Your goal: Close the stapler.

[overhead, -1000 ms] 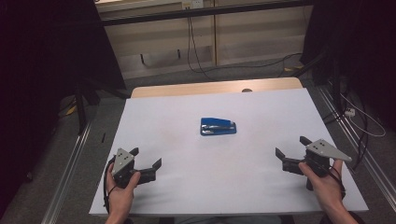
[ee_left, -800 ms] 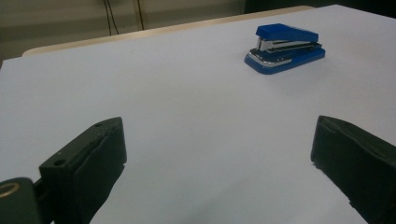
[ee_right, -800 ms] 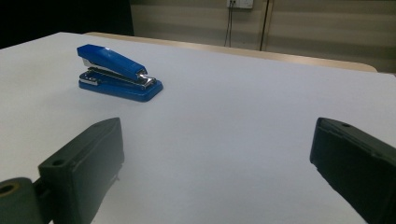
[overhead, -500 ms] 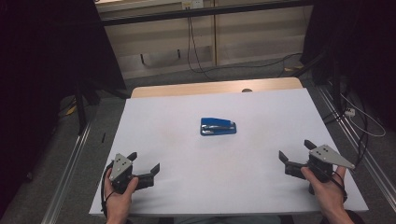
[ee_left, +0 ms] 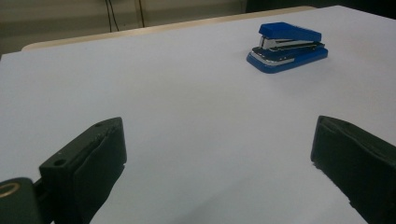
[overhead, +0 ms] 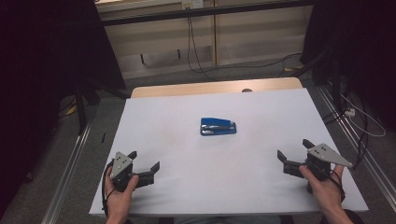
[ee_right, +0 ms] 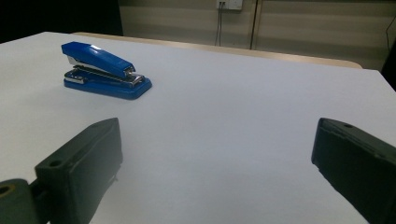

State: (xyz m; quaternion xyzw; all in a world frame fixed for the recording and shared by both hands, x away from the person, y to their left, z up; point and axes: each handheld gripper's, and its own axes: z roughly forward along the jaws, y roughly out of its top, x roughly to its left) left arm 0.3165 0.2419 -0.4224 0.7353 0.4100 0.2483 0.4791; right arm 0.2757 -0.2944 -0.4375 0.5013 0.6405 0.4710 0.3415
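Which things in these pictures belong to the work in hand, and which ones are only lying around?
Part of the work:
- small blue stapler with metal parts, lying alone mid-table
- left claw, open, empty
- right claw, open, empty

Only lying around:
- white table cover
- light wooden table edge
- black cables on the floor behind the table

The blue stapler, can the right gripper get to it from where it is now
Probably yes. The right gripper is open and empty, and only bare white table lies between it and the blue stapler, which sits alone.
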